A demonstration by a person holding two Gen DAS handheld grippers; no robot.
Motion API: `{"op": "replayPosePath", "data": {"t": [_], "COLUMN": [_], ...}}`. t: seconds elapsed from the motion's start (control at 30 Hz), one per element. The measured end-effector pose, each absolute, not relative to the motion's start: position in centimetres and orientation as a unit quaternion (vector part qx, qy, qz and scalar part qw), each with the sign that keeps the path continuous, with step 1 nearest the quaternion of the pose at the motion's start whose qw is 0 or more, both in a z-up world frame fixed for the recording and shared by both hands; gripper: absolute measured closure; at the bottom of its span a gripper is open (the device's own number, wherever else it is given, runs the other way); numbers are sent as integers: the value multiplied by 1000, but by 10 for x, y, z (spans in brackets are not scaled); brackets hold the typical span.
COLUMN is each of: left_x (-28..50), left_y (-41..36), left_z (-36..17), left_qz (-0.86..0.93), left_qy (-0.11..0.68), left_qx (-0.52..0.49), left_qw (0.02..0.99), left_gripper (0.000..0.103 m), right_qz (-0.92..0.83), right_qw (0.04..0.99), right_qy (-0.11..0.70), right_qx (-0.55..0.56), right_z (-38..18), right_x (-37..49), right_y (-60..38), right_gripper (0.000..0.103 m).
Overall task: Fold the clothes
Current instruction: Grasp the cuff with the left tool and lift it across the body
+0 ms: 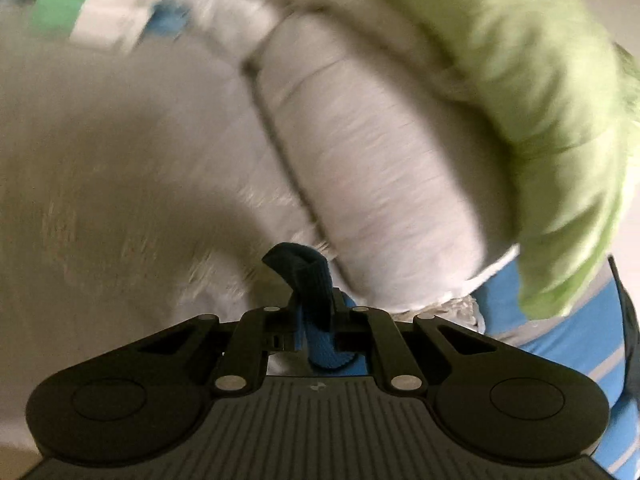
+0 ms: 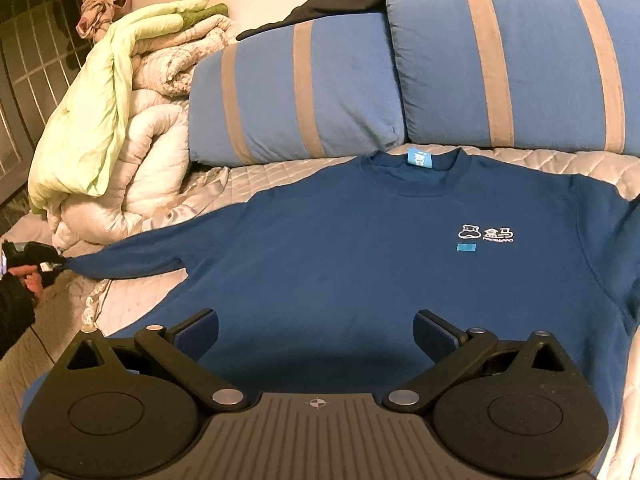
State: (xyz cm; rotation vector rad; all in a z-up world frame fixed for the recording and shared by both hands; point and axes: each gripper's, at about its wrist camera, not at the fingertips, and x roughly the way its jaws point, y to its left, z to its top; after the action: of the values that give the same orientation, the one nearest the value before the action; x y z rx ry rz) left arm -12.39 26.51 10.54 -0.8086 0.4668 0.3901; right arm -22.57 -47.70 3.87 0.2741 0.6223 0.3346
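Navy sweatshirt [image 2: 360, 248] spread chest-up on a quilted bed [image 2: 280, 176], collar toward two blue striped pillows [image 2: 296, 92]. Left gripper [image 1: 316, 312] clamped on the ribbed cuff [image 1: 304, 276], drawing one sleeve [image 2: 132, 260] out straight toward the piled duvet [image 2: 132, 128]. Right gripper [image 2: 316, 332] poised over the hem, jaws wide apart, holding nothing. Best handled, by the look of it: cuff kept pinched, sleeve lifted clear, carried flat across the chest, body left undisturbed.
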Motion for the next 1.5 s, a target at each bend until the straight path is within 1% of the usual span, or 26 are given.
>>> {"op": "replayPosePath", "data": {"t": [0.17,0.37,0.77,0.97,1.13,1.3,1.5], "left_x": [-122,-116,-87,-77,-68,-61,-58], "left_y": [234,190,92,42,-1,-41,-86], "left_z": [139,170,223,233,231,227,228], "left_qz": [172,148,51,7,-36,-71,-120], "left_qy": [223,213,182,166,162,165,166], "left_qx": [-295,-225,-142,-118,-76,-46,-16], "left_qw": [913,939,972,979,983,983,979], "left_gripper": [92,92,92,92,92,92,92], "right_qz": [163,167,164,170,146,100,76], "right_qw": [929,927,928,928,932,937,932], "right_qy": [302,307,306,297,300,313,332], "right_qx": [141,136,137,149,143,119,125], "right_z": [38,38,38,39,39,37,32], "right_x": [-226,-225,-226,-228,-228,-224,-220], "right_y": [-479,-477,-475,-480,-478,-472,-475], "right_gripper": [0,0,0,0,0,0,0]}}
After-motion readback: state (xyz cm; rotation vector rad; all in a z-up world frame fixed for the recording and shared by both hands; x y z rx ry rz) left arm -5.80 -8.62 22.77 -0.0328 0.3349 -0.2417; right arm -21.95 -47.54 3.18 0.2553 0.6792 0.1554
